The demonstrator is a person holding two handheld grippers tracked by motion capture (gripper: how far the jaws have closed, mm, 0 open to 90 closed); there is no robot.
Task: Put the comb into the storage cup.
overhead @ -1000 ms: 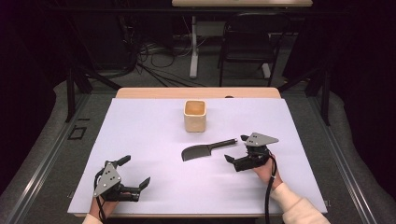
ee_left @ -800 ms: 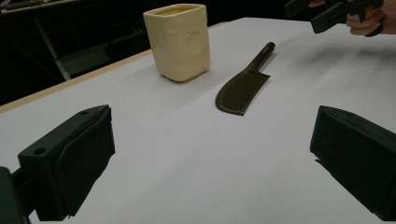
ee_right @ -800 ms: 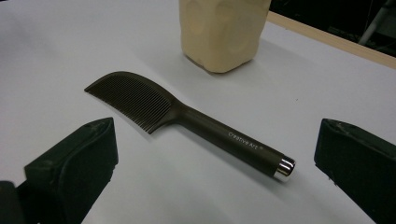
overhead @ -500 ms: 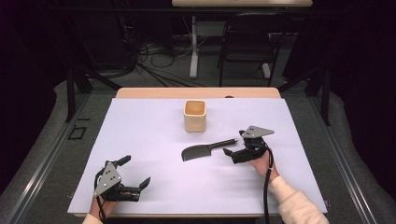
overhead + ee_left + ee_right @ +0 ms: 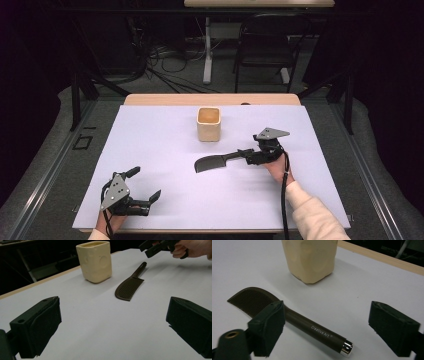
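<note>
Nearest the person, the left hand-held gripper rests low on the white worktop, jaws spread wide, nothing between them. Further in, the right hand-held gripper hovers over the comb's handle, jaws just closing in but not yet pressing; the handle lies on the worktop between them. The comb is dark brown, lying flat: a broad curved head of fine ridged teeth, a round handle with pale lettering (reads "Creative Art") and a shiny silver end cap. Beyond it, near but apart, stands a cream square cup, upright.
</note>
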